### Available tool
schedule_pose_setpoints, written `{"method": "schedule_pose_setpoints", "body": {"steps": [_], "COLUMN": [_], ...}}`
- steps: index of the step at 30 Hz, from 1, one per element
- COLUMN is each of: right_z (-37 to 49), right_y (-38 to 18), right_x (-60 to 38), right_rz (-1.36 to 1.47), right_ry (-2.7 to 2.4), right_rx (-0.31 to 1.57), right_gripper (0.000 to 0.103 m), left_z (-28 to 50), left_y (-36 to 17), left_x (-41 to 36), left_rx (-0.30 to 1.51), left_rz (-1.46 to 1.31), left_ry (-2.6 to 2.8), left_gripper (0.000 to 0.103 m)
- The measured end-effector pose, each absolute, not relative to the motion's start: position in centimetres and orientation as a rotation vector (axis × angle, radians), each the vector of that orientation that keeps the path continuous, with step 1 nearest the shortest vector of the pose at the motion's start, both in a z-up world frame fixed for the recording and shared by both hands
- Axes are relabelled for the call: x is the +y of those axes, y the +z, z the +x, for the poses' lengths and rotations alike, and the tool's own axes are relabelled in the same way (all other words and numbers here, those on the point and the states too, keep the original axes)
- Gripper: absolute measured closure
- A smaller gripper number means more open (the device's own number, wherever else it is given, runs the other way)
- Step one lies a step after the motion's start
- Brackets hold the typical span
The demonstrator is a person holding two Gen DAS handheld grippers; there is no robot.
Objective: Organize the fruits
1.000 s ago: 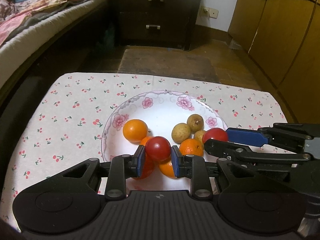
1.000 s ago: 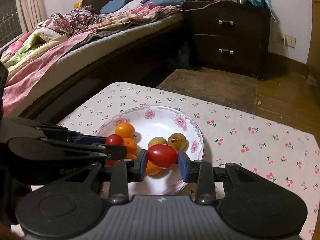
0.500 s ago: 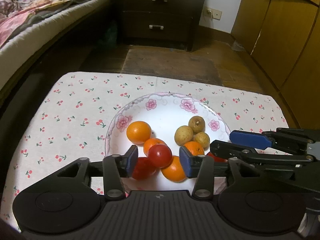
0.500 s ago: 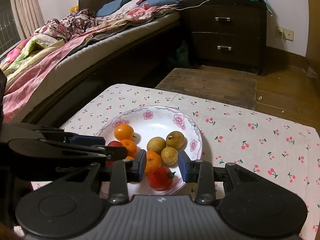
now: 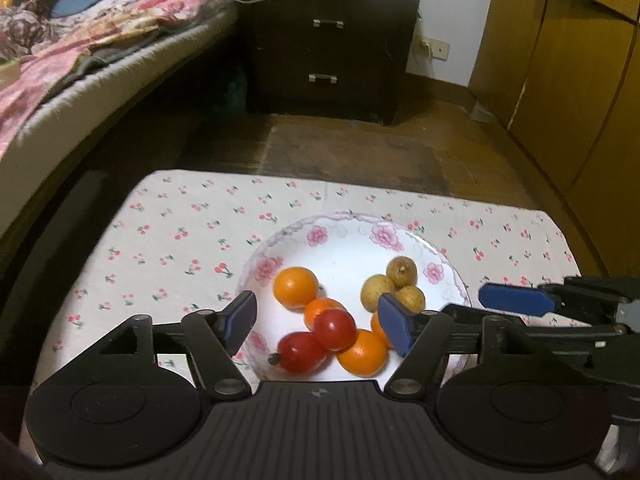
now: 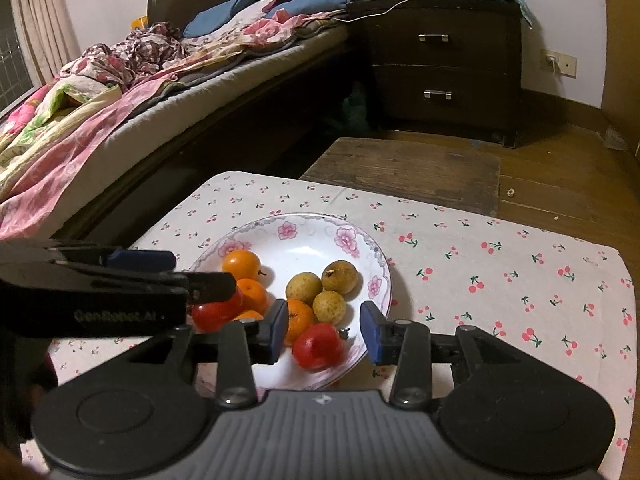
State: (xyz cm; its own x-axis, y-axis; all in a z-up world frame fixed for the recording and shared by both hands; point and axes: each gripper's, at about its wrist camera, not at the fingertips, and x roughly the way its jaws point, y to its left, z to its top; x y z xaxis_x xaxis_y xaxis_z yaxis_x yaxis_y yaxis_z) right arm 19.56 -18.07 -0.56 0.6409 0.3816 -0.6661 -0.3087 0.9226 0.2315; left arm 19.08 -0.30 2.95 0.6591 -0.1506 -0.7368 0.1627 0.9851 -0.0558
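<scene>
My left tongs (image 5: pixel 318 322) stand wide open with nothing between the blue pads, held above the near side of the plate (image 5: pixel 452 276); my right tongs (image 6: pixel 324 330) are spread just as wide and grip nothing; the plate sits in the middle of the table, on a cloth (image 5: pixel 168 240) printed with cherries, nearer the front edge than the far one; in it lie oranges (image 5: pixel 295 286), three brownish-yellow round fruits (image 5: pixel 376 289) touching one another toward the right rim, and red tomatoes (image 5: pixel 334 329); the left view shows two tomatoes touching, one partly atop the other, with oranges on either side; the right view alone shows a third tomato (image 6: pixel 318 346) by the near rim, blurred, between my right fingers but free of them; that view also shows the side of my left tongs (image 6: pixel 200 284) crossing over the plate, printed with pale letters that look like "GenRobot AI"; the left view shows my right tongs (image 5: pixel 472 306) from the side, beyond the plate's right rim.
</scene>
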Motion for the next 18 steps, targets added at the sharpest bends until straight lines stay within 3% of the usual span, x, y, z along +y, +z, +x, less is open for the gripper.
{"method": "schedule_pose_setpoints", "body": {"steps": [6,18], "right_z": [18.5,17.8], "right_y": [0.7,0.7], "right_x": [-18.2,-18.0], "right_rz": [0.112,0.102], "right_ry": [0.388,0.382], "right_rx": [0.762,0.767], "right_gripper": [0.055,0.054], "left_z": [18.1,18.4], "left_y": [5.0,3.5], "left_x": [1.7,1.0], "left_rx": [0.773,0.799], "left_rz": [-0.024,0.071], "left_ry": [-0.114,-0.062], "left_gripper": [0.018,0.017]}}
